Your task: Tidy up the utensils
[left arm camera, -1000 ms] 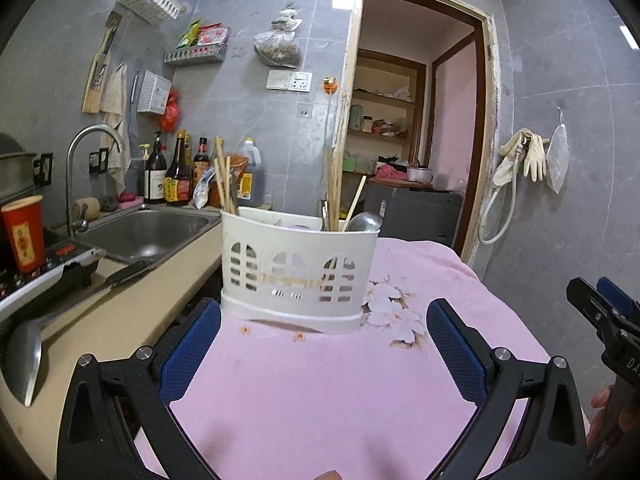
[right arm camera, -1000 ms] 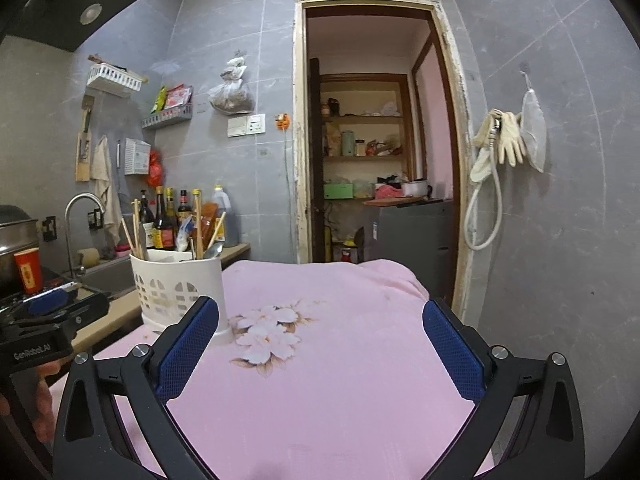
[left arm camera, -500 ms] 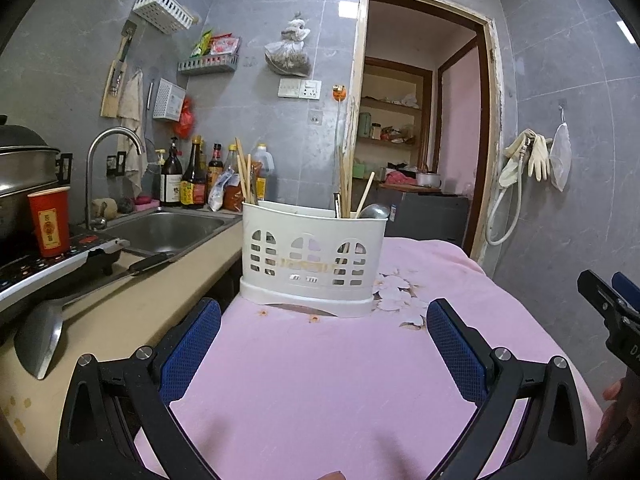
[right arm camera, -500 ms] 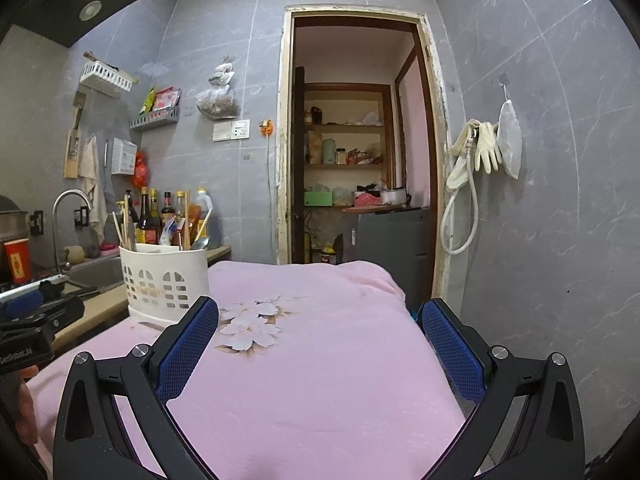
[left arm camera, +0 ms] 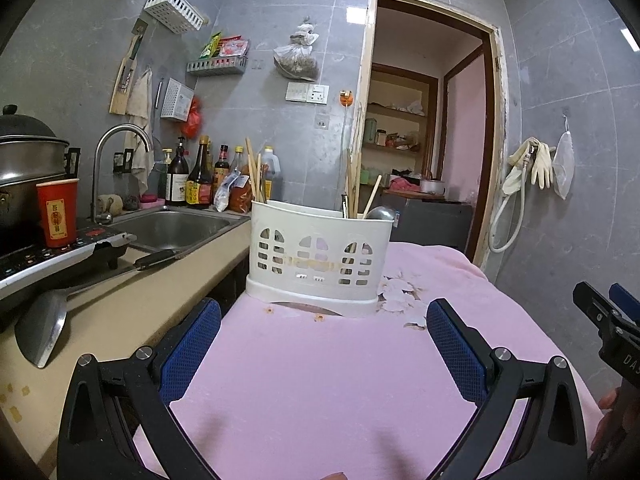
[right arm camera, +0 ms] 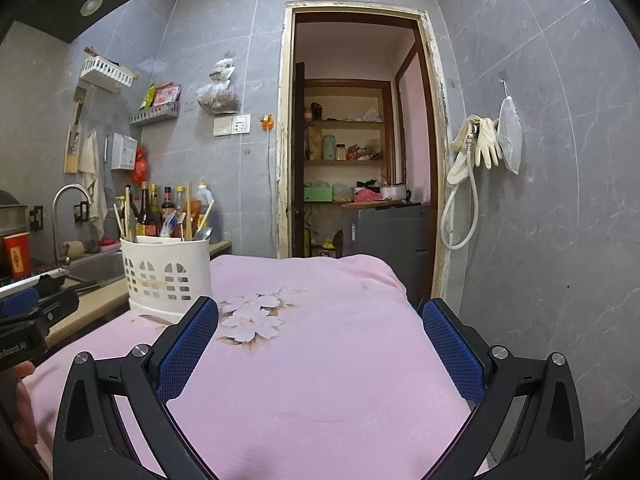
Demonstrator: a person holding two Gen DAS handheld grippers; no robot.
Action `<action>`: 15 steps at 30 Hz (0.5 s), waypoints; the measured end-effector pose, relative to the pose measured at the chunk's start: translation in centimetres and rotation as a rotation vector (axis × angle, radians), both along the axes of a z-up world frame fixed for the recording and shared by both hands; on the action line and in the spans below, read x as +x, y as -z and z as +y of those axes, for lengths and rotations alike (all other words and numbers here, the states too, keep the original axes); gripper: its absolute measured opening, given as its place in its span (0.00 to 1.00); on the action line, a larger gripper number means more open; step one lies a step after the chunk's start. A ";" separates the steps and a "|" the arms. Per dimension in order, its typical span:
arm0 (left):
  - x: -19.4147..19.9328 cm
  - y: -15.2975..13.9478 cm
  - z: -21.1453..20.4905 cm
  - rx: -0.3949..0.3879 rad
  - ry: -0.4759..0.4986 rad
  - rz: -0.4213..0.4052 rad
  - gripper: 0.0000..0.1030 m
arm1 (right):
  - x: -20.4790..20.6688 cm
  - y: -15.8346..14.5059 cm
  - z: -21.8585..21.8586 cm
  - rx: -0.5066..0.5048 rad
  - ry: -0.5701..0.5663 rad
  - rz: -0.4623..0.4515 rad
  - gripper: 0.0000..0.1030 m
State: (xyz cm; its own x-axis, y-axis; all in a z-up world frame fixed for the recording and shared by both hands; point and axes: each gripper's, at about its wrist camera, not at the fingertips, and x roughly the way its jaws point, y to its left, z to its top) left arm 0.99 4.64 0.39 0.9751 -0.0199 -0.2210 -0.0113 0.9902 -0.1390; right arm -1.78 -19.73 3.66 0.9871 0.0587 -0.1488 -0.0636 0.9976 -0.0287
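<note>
Holder: the white utensil holder (left arm camera: 316, 256) stands upright on the pink cloth (left arm camera: 320, 380) that covers the desk, at the cloth's far left part, next to the counter (left arm camera: 120, 300) with the sink (left arm camera: 172, 228).
Contents: chopsticks (left arm camera: 256, 178) stick up at the holder's left end; more chopsticks and a metal spoon (left arm camera: 382, 213) lean out at its right end. No loose utensil shows on the cloth.
Direction from left fingers: straight ahead of the left gripper (left arm camera: 324, 344) and centred between its fingers (left arm camera: 192, 344); apart, not touching.
Direction from right fingers: ahead and to the left of the right gripper (right arm camera: 320, 344), past its left finger (right arm camera: 188, 348) in that view; farther off.
Nearer hand: the left one, by my reading.
Long axis: the holder's wide face is turned toward the left gripper, running left to right; the utensils in it stand near upright.
Fingers: both pairs are spread wide and hold nothing.
Other utensil: a metal spatula (left arm camera: 40, 332) lies on the counter to the left, outside the holder, nearer the left gripper.
Change since a second ago: the left view has dropped lower and come a little closer to the holder, which now looks larger; the right view has swung so the holder sits farther left. Both pairs of fingers were just as wide apart then.
</note>
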 end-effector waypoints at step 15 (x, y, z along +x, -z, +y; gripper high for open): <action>-0.2 -0.2 0.3 0.005 -0.008 -0.007 0.98 | 0.2 0.0 0.1 -0.001 -0.007 0.005 1.00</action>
